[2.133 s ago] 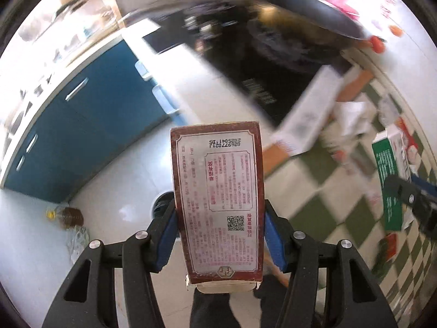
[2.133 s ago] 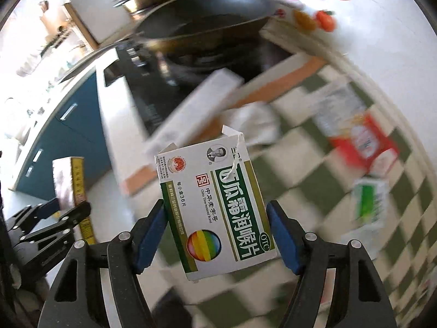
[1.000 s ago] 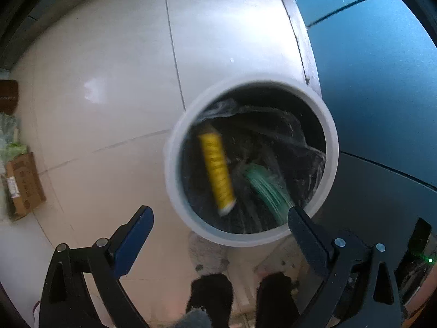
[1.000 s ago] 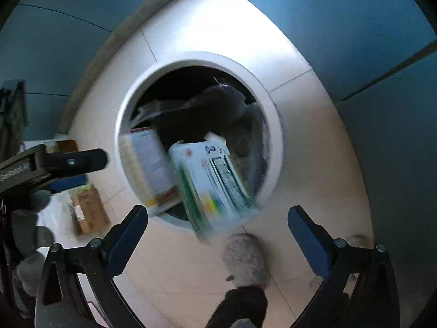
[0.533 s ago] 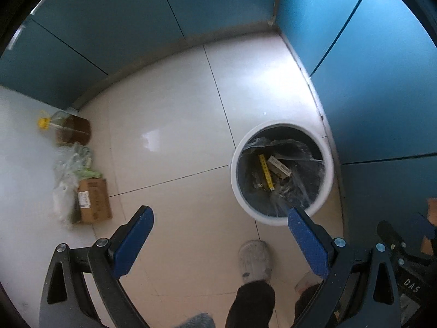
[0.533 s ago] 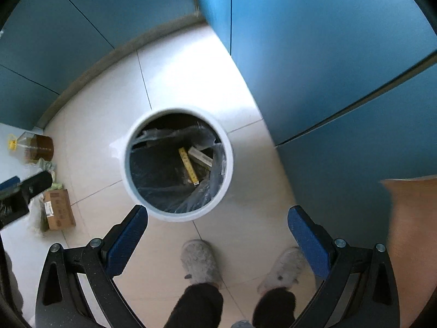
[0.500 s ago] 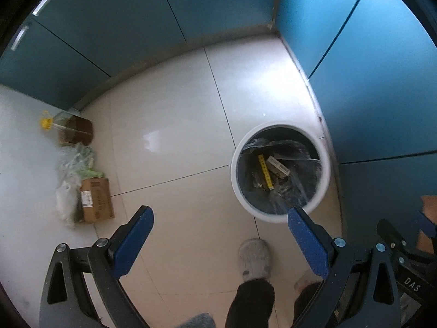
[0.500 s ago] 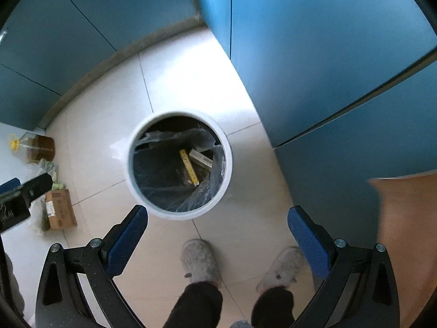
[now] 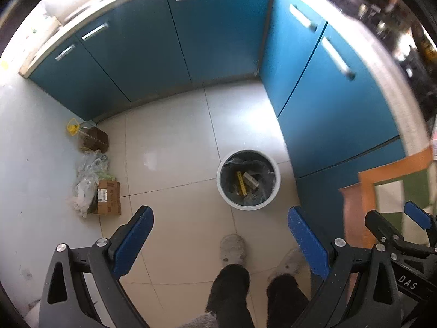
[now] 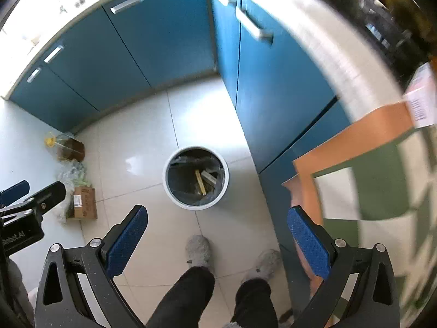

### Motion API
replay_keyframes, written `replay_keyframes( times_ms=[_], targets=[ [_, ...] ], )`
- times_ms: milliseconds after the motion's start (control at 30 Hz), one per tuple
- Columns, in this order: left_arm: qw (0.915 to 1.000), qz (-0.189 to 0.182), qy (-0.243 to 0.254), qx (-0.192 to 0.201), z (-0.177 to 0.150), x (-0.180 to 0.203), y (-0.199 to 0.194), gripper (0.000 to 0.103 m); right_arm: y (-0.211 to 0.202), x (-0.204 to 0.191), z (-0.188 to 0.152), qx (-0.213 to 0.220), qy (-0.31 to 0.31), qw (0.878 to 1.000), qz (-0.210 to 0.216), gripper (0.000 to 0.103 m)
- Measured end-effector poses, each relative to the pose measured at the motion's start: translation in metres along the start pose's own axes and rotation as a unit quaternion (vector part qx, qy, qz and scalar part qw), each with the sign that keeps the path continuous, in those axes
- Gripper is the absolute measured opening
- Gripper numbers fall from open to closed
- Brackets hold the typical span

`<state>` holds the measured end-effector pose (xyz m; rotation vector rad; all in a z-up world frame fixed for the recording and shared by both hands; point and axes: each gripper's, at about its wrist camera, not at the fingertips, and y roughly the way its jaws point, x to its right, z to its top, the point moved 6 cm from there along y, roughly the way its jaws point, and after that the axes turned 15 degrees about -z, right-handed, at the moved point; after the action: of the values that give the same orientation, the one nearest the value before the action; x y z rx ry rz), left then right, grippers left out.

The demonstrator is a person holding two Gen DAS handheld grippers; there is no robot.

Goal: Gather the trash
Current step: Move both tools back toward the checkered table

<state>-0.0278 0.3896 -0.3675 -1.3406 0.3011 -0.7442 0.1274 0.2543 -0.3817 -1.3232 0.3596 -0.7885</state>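
A white round trash bin (image 9: 275, 188) with a black liner stands on the tiled floor by the blue cabinets; it also shows in the right wrist view (image 10: 168, 183). Inside lie a yellow-edged box (image 9: 241, 182) and another carton (image 9: 250, 179), seen again in the right wrist view (image 10: 200, 182). My left gripper (image 9: 220, 232) is open and empty, high above the floor. My right gripper (image 10: 217, 232) is open and empty too, and shows at the right edge of the left wrist view (image 9: 396, 232).
Blue cabinets (image 9: 213, 35) run along the back and right. An oil bottle (image 9: 90, 138), plastic bags (image 9: 87, 175) and a small cardboard box (image 9: 108, 196) sit at the left wall. A green-checked cloth with orange border (image 10: 377, 169) covers the counter at right. The person's feet (image 10: 198, 251) stand below.
Both boxes dropped from the grippers into the bin. Both grippers have since risen well above the bin, and the counter edge has come into view at right.
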Motion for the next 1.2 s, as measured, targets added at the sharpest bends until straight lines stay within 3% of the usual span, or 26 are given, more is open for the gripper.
replay_keyframes(
  times_ms=[233, 467, 600, 767, 967, 1067, 1200],
  targets=[
    [0.9993, -0.005, -0.009, 0.036, -0.013, 0.028, -0.068, 0.100, -0.086, 0.027, -0.006, 0.036, -0.003, 0.999, 0.018, 0.103],
    [0.9985, 0.014, -0.026, 0.045, -0.025, 0.050, -0.104, 0.100, -0.114, 0.046, -0.013, 0.056, 0.016, 0.997, 0.056, 0.103],
    [0.9970, 0.027, -0.002, 0.073, -0.015, 0.087, -0.122, 0.100, -0.125, 0.084, -0.007, 0.060, 0.065, 0.992, 0.092, 0.103],
    [0.9948, 0.006, 0.060, 0.082, 0.004, 0.180, -0.123, 0.100, -0.130, 0.189, -0.004, 0.069, 0.156, 0.982, 0.086, 0.103],
    [0.9881, -0.026, 0.147, 0.039, 0.019, 0.314, -0.067, 0.100, -0.096, 0.359, -0.041, 0.038, 0.277, 0.960, 0.004, 0.103],
    [0.9771, -0.016, 0.212, 0.012, 0.032, 0.374, -0.027, 0.100, -0.059, 0.440, -0.071, -0.009, 0.322, 0.945, -0.051, 0.103],
    [0.9492, 0.011, 0.313, -0.031, 0.052, 0.442, 0.036, 0.100, -0.006, 0.527, -0.105, -0.062, 0.359, 0.925, -0.110, 0.103]
  ],
)
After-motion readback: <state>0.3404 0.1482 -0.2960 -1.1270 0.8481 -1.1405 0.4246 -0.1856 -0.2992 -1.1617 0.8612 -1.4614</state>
